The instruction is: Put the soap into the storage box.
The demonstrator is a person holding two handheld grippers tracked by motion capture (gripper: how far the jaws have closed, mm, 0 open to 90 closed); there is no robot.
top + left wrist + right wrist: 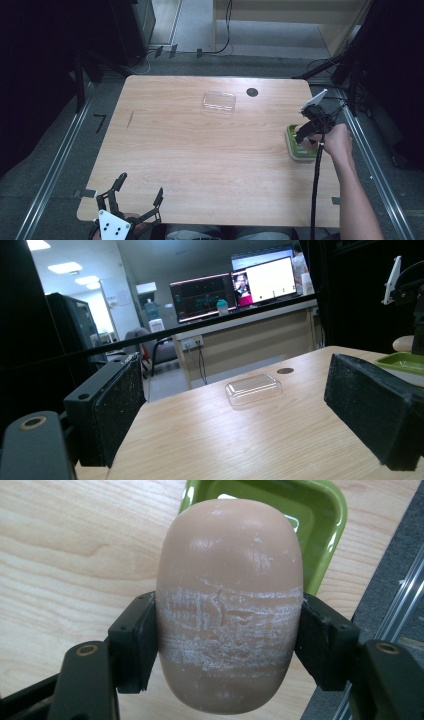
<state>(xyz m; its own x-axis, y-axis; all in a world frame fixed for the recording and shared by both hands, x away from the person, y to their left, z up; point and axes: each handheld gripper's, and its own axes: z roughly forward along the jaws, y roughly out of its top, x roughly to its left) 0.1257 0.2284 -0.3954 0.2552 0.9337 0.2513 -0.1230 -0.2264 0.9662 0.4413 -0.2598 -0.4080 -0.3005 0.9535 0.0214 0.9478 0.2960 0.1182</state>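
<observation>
A light wooden table [200, 150] is seen in a dim office, monitors [235, 287] glowing beyond. A clear plastic lid [219, 101] lies at its far side. The right gripper [225, 645] is clamped on a tan soap bar [230, 605] above a green soap dish [299, 145]; the left gripper [135, 192] rests at the near edge, jaws apart.

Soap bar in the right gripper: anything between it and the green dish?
Nothing visible. The right gripper is shut on the soap bar, directly above the green dish, whose visible inside is bare.
</observation>
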